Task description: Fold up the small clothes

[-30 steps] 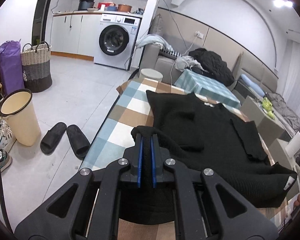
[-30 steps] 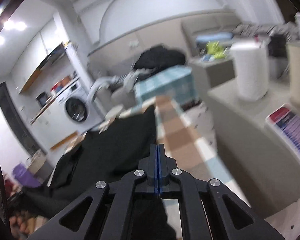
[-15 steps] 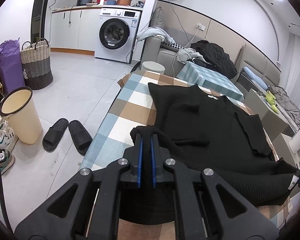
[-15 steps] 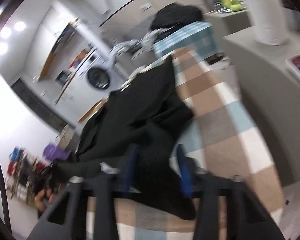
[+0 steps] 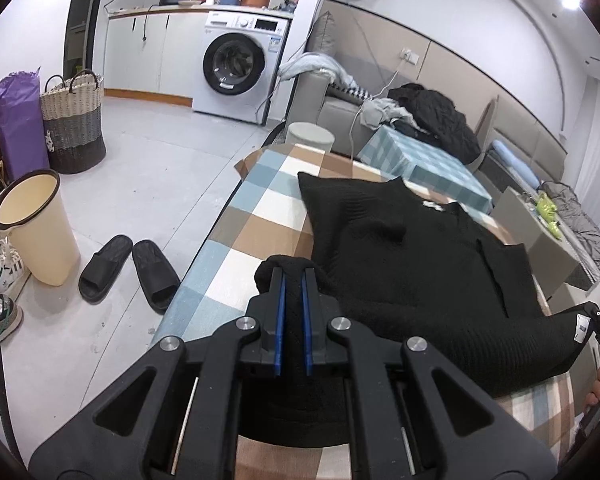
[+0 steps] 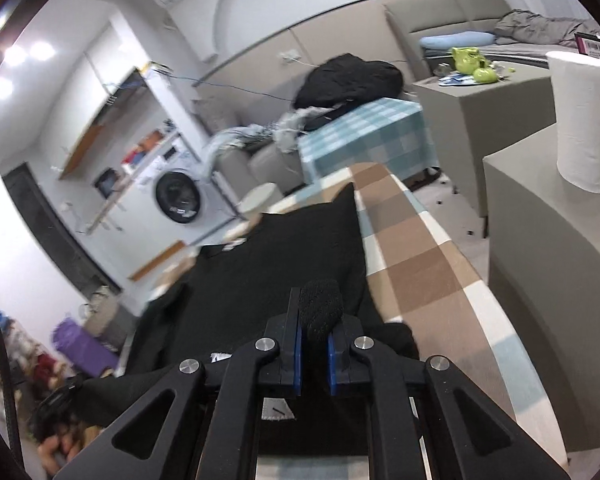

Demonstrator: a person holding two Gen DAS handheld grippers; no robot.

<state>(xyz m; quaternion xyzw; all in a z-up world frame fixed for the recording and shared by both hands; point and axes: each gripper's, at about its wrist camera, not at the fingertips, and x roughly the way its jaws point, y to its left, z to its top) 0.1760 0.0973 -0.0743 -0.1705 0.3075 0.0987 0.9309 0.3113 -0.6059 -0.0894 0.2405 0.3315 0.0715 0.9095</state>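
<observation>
A black knit sweater [image 5: 420, 264] lies spread on the checked table [image 5: 260, 216], neck end far from me. My left gripper [image 5: 293, 276] is shut on a bunched corner of its near hem at the table's left side. In the right wrist view the same sweater [image 6: 292, 256] covers the left part of the table [image 6: 420, 272]. My right gripper [image 6: 318, 308] has a bunch of the black knit between its blue pads, and its jaws are closing on it. A white label [image 5: 582, 326] shows at the hem's right corner.
On the floor to the left are a beige bin [image 5: 36, 228], black slippers [image 5: 128, 264] and a wicker basket [image 5: 74, 116]. A washing machine [image 5: 236, 68] stands at the back. Grey blocks [image 6: 540, 240] with a paper roll [image 6: 584, 120] flank the table's right side.
The right gripper opened, swung over the sweater's hem corner and now has a bunch of the knit between its pads. The left gripper kept its hold and shifted a little with the hem.
</observation>
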